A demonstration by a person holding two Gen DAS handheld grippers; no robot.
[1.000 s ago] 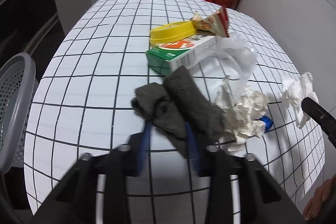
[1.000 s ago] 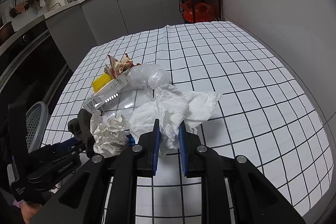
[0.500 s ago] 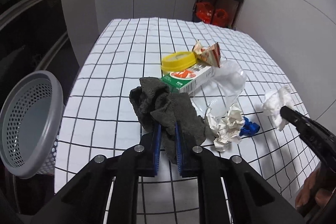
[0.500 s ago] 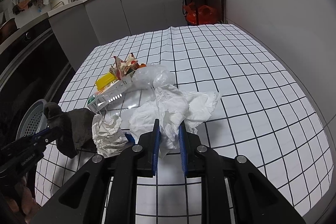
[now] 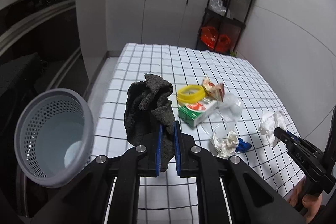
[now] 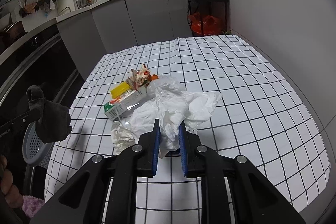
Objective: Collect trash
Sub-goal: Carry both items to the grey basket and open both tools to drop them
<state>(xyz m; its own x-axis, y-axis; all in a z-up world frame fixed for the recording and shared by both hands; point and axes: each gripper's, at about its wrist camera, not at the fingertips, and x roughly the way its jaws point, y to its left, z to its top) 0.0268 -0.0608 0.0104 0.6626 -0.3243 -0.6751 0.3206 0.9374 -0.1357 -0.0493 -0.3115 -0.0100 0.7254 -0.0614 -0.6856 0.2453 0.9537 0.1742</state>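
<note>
A: Where is the rag?

B: The left gripper (image 5: pixel 167 129) is clamped on the dark rag (image 5: pixel 149 110), which bunches up above its fingers, lifted off the checked tablecloth (image 5: pixel 189 68). The grey basket (image 5: pixel 52 140) sits just to the left of it, beyond the table's left edge, its mouth tilted toward the camera.

A: And the other side?

B: The right gripper (image 6: pixel 169 131) is pinched narrow on a white tissue (image 6: pixel 174 110), which spreads forward over the cloth.

A: What else lies there?

B: A green carton (image 5: pixel 197 111), a yellow lid (image 5: pixel 190 93), a torn wrapper (image 5: pixel 213 88), a clear plastic bag (image 5: pixel 231 106), crumpled paper (image 5: pixel 223 140) and a blue scrap (image 5: pixel 242 145), all bunched together. The far half of the cloth and its right side are bare.

A: Do the views differ?

B: The left view looks into the basket; the right view shows only part of its wall behind the hanging rag (image 6: pixel 51 119).
</note>
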